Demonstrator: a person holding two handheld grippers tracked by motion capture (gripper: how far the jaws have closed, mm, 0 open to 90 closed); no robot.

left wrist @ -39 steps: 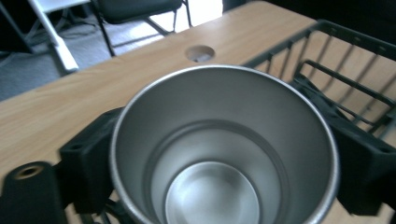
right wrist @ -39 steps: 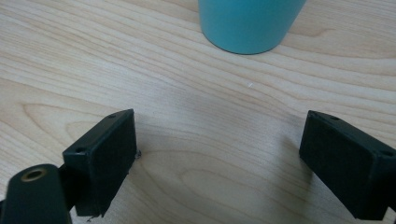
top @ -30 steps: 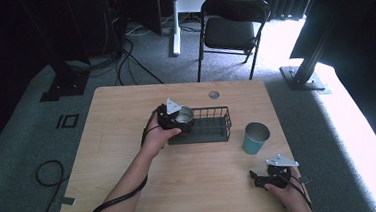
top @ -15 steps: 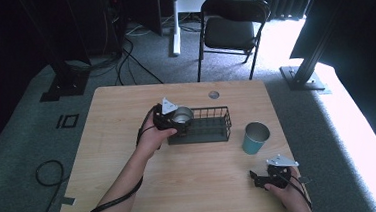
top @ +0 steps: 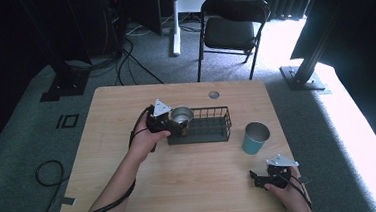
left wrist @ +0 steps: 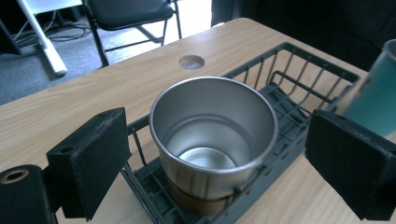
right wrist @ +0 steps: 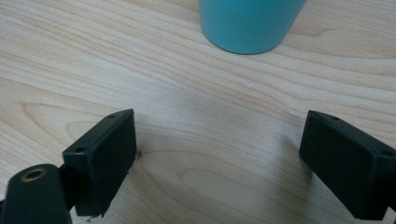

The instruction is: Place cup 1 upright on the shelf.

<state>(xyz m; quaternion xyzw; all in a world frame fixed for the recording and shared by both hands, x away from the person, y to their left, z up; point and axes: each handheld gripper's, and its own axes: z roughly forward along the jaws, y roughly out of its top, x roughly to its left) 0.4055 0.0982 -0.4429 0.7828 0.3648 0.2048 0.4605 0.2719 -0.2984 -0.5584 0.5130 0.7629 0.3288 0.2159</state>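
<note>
Left claw [left wrist: 210, 163]: jaws stand wide, one pad on either side of the steel cup [left wrist: 212, 140], neither pad touching its wall. Nothing gripped. I judge this a release posture: the gap on both sides is what I need to draw away without dragging the cup over.

Steel cup: upright, mouth up, seated in the near-left end of the wire basket [left wrist: 299, 88]. Its base sits on the basket's floor grid, its rim stands well above the low wire wall. Placed at the end compartment, presumably to leave the rest of the basket free for the next item.

From the high view the left claw [top: 177, 124] sits just beside the basket's left end, level with the cup [top: 181, 115]; the basket [top: 213, 133] lies mid-tabletop, long side toward me.

Right claw [right wrist: 219, 154]: jaws wide apart, nothing between them but bare wood. It rests low over the tabletop [right wrist: 140, 70], pointed at the teal cup [right wrist: 250, 23], which stands ahead of it and apart from both pads. High view confirms: right claw [top: 261, 177] at the near-right corner, teal cup [top: 255, 137] upright between it and the basket, not in the basket.

Judgement: steel cup delivered; teal cup is the likely next load, and the right claw is staged for it.
</note>
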